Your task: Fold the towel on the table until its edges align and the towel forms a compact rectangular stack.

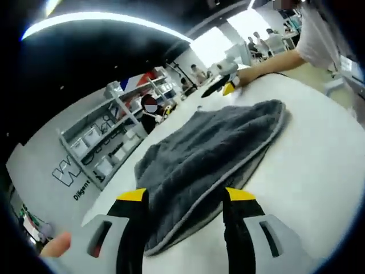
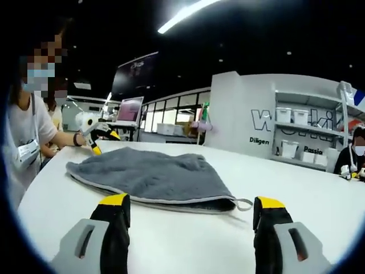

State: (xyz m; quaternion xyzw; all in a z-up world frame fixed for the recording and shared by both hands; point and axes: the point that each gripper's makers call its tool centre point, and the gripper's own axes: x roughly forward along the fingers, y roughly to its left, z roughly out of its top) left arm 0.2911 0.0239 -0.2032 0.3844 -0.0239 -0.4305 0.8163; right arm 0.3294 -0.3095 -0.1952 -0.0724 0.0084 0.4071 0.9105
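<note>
A grey towel (image 1: pixel 205 151) with a paler hem lies rumpled and loosely doubled over on the white table (image 1: pixel 319 160). My left gripper (image 1: pixel 186 197) is open, and its yellow-tipped jaws straddle the towel's near corner. In the right gripper view the towel (image 2: pixel 148 174) stretches from the left to the centre, with a small hanging loop (image 2: pixel 245 203) at its near right corner. My right gripper (image 2: pixel 192 201) is open just short of that near hem, over the table (image 2: pixel 296 188). Whether either gripper touches the cloth I cannot tell.
A person in a white shirt (image 2: pixel 23 142) across the table holds another yellow-tipped gripper (image 2: pixel 97 140) (image 1: pixel 225 85) by the towel's far end. Shelves with white bins (image 2: pixel 302 134) (image 1: pixel 97 151) stand behind. More people sit further back. A hand (image 1: pixel 57 245) shows at the lower left.
</note>
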